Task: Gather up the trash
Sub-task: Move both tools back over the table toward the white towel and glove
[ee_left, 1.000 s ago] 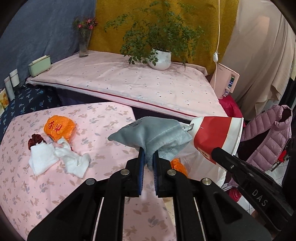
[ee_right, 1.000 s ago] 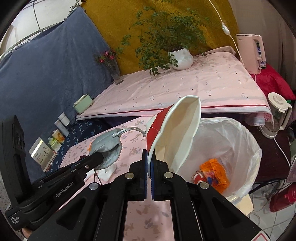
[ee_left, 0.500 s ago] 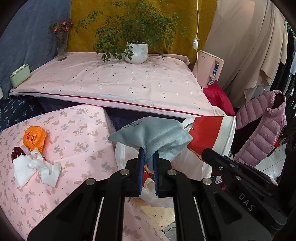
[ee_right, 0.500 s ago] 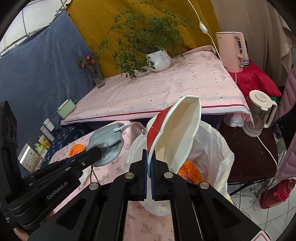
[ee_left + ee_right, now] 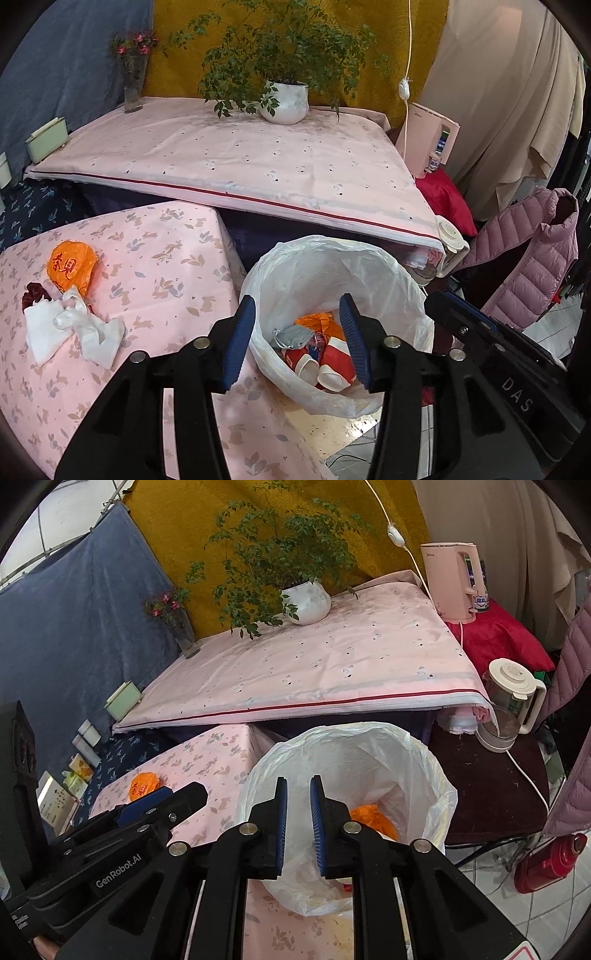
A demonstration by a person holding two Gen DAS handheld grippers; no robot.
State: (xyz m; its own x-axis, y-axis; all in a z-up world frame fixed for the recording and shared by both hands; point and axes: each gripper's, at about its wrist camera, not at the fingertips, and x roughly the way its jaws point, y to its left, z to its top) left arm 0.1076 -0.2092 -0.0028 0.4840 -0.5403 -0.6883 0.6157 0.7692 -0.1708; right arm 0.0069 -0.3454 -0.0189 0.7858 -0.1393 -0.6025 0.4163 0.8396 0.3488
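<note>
A trash bin lined with a white plastic bag (image 5: pixel 373 269) stands by the corner of the pink floral table (image 5: pixel 166 266). Inside lie a grey pouch (image 5: pixel 293 336), red and white paper cups (image 5: pixel 334 360) and an orange wrapper (image 5: pixel 319 319). My left gripper (image 5: pixel 297 341) is open and empty above the bin. My right gripper (image 5: pixel 297 827) is open and empty over the bin bag (image 5: pixel 369 753). On the table lie an orange bag (image 5: pixel 70 266), white crumpled tissues (image 5: pixel 74 332) and a dark red scrap (image 5: pixel 33 291).
A larger table with a pink cloth (image 5: pixel 229 158) stands behind, with a potted plant (image 5: pixel 286 101), a flower vase (image 5: pixel 133 88) and a green box (image 5: pixel 46 138). A pink kettle (image 5: pixel 452 581), a blender jug (image 5: pixel 511 698), a red thermos (image 5: pixel 550 860) and a pink jacket (image 5: pixel 528 258) are to the right.
Both grippers opened over the bin. The grey pouch left my left gripper and the red and white cup left my right gripper; both now lie in the bin.
</note>
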